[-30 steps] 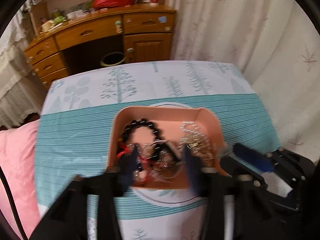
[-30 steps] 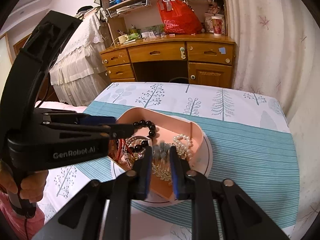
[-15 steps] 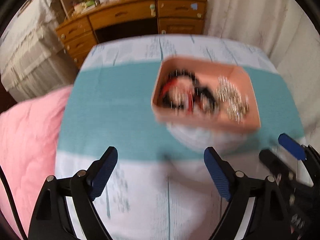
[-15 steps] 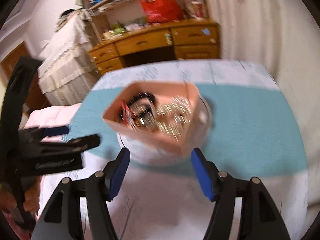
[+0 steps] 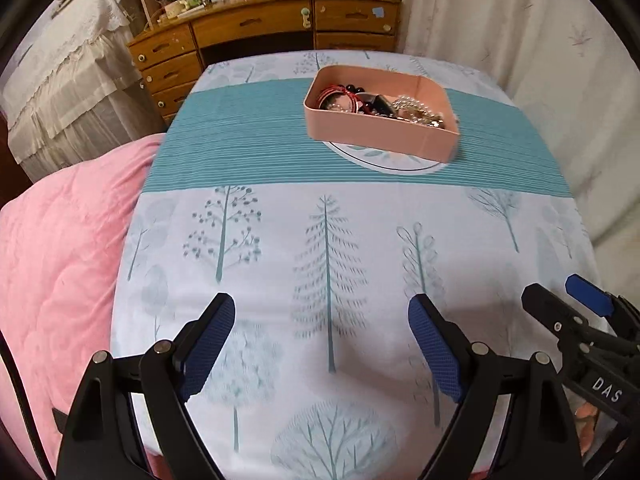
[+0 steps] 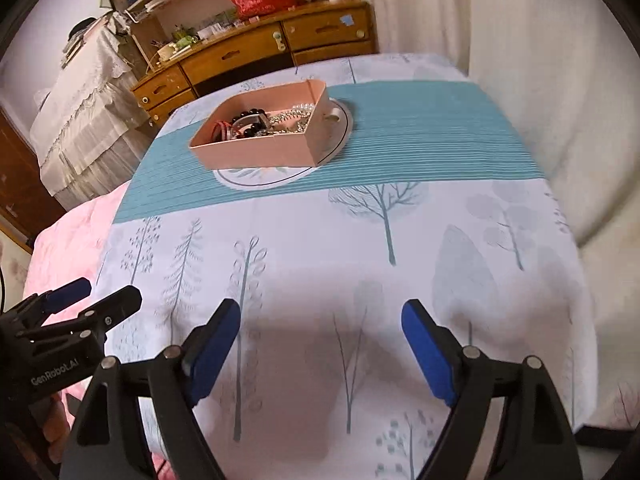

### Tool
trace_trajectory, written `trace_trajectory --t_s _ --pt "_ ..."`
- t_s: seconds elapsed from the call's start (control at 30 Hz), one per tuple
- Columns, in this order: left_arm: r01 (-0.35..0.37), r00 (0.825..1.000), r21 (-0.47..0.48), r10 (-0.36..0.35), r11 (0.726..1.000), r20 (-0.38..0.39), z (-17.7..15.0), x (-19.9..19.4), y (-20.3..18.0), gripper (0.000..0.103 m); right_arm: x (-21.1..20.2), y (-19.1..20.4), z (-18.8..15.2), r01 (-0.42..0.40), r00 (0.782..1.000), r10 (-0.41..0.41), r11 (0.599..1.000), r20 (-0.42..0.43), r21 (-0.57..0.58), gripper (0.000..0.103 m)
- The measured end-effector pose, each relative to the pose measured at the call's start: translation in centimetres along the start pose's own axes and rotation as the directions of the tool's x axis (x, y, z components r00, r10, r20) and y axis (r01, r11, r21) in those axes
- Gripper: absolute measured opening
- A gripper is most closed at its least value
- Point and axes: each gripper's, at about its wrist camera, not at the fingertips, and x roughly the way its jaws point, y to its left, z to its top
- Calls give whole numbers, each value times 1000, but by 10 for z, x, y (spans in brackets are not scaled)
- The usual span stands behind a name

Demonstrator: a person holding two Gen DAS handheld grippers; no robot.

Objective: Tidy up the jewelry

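Note:
A pink tray [image 5: 380, 136] [image 6: 256, 152] filled with jewelry [image 5: 384, 106] [image 6: 264, 122], among it dark beads, red cord and pearl strands, sits on the teal band of the tree-print cloth, far from both grippers. My left gripper [image 5: 322, 312] hovers open over the white near part of the cloth, nothing between its blue pads. My right gripper [image 6: 320, 318] is over the same near area, its jaws still opening and empty. Each gripper also shows at the edge of the other's view.
The tray rests on a round white printed patch [image 5: 384, 162]. A pink quilt [image 5: 60, 264] lies left of the table cloth [image 6: 320, 232]. A wooden desk [image 5: 260, 32] with drawers stands behind, curtains [image 5: 520, 40] hang at the right.
Both grippers drew back from inside the tray to the near part of the cloth and opened wide. The tray with the jewelry now sits far ahead.

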Motion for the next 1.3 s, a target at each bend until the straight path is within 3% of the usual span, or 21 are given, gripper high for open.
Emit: trace_trajectory --t_s 0.13,0.23,0.37,0.63,1.3 --pt "-14 997 24 12 1000 71 -18 -26 -7 88 -26 3 -20 -35 999 35 999 39 16 86" --pt "6 994 30 -9 1000 111 -28 -43 -10 98 -45 6 -28 -61 995 60 998 77 8 96" --pt "-15 988 21 11 1000 155 -36 -60 -12 102 -65 13 -33 -11 989 15 1000 145 -26 100" --pt "-20 981 -2 20 1000 195 -42 -77 -10 102 -78 18 -36 -37 989 42 999 143 -37 103" --pt "-23 984 -33 28 999 173 -40 -71 -5 102 -84 22 -40 2 987 6 999 161 -50 103"
